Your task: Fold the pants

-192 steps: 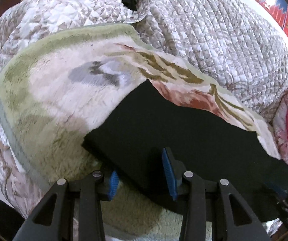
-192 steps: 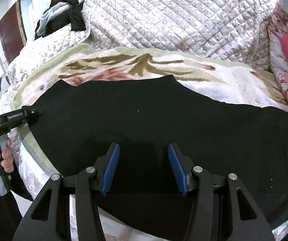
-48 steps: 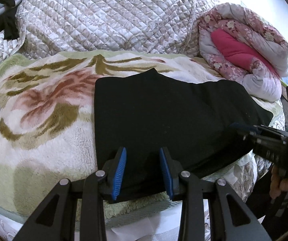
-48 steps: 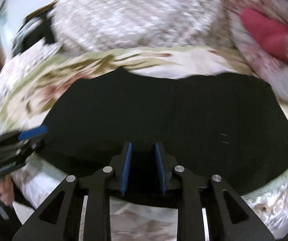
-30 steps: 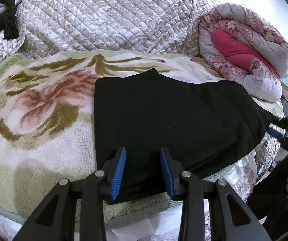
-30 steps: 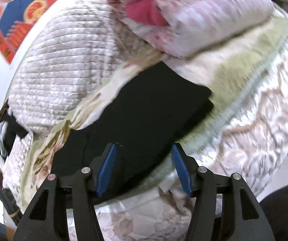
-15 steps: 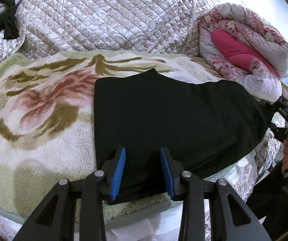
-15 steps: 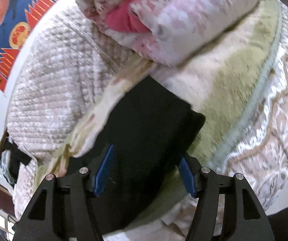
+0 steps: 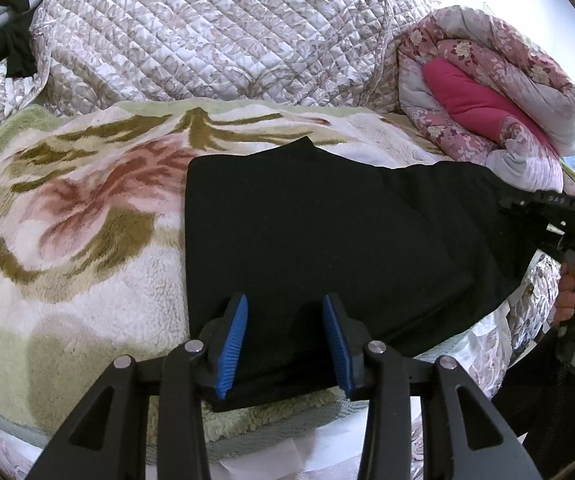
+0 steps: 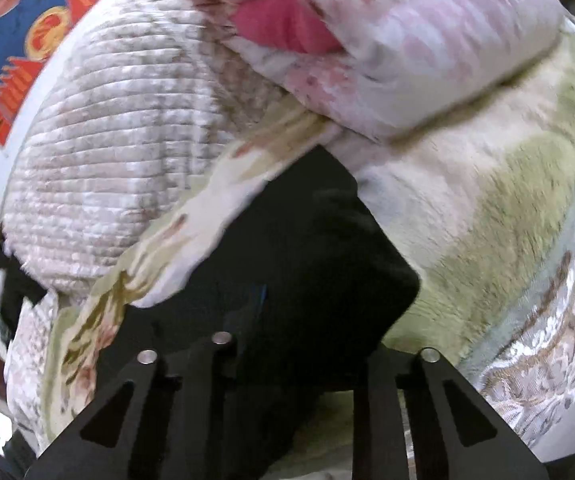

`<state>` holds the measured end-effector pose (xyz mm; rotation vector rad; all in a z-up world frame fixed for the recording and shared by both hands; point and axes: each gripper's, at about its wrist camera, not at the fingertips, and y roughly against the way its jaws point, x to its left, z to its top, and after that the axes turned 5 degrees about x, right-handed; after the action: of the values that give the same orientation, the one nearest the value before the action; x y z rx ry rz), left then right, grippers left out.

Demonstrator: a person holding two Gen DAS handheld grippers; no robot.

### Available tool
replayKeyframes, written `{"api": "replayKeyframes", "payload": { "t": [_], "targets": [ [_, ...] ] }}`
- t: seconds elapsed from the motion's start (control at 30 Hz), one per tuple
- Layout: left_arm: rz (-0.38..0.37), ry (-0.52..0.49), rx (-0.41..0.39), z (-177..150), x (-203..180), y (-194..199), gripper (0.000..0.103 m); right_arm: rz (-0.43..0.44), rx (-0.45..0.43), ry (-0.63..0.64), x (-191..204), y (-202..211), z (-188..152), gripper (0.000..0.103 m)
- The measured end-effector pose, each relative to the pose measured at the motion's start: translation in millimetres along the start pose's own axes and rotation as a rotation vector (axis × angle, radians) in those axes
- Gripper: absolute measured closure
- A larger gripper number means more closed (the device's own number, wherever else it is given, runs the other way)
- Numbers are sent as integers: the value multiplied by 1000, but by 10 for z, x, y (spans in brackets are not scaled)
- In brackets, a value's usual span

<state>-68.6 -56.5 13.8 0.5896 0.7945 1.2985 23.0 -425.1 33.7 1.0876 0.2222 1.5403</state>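
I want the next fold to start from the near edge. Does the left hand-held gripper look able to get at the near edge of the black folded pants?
Probably yes. The left hand-held gripper is open, and the near edge of the black folded pants lies between its blue pads with nothing covering it.

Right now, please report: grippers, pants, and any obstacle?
Left gripper open over near pants edge. Right gripper at far end, jaws hidden by cloth. Black pants partly folded on floral blanket. No obstacle seen.

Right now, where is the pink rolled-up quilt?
In the left wrist view, the quilt sits at the upper right of the bed, just beyond the far right end of the black pants, beside the quilted cover.
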Motion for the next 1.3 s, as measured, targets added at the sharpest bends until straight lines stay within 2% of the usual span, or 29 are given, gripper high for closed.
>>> {"api": "replayKeyframes", "payload": {
  "t": [0.17,0.33,0.5,0.63,0.7,0.77,0.83,0.9,1.03,1.13,1.2,1.3],
  "targets": [
    [-4,32,0,64,58,53,61,50,-12,148,488,154,58,85],
    [28,125,-12,133,330,130,61,106,-2,296,1061,200,-2,85],
    [61,206,-16,161,584,183,61,174,34,490,1773,123,-267,85],
    [88,253,-32,158,746,271,61,183,113,641,2178,-215,-679,85],
    [100,288,-42,150,855,321,61,167,159,708,2276,-413,-906,85],
    [107,316,-48,140,942,364,61,162,242,771,2325,-681,-1204,85],
    [111,340,-56,128,1017,401,61,133,269,817,2321,-809,-1374,84],
    [109,353,-63,119,1063,429,61,107,238,878,2322,-822,-1503,84],
    [100,363,-69,130,1077,439,61,79,212,922,2384,-775,-1521,84],
    [96,351,-70,144,1054,434,61,63,208,959,2392,-770,-1620,74],
    [100,351,-69,140,1066,436,61,84,211,962,2396,-725,-1640,60],
    [109,365,-69,131,1105,440,61,155,233,941,2415,-565,-1644,50]
  ]
}}
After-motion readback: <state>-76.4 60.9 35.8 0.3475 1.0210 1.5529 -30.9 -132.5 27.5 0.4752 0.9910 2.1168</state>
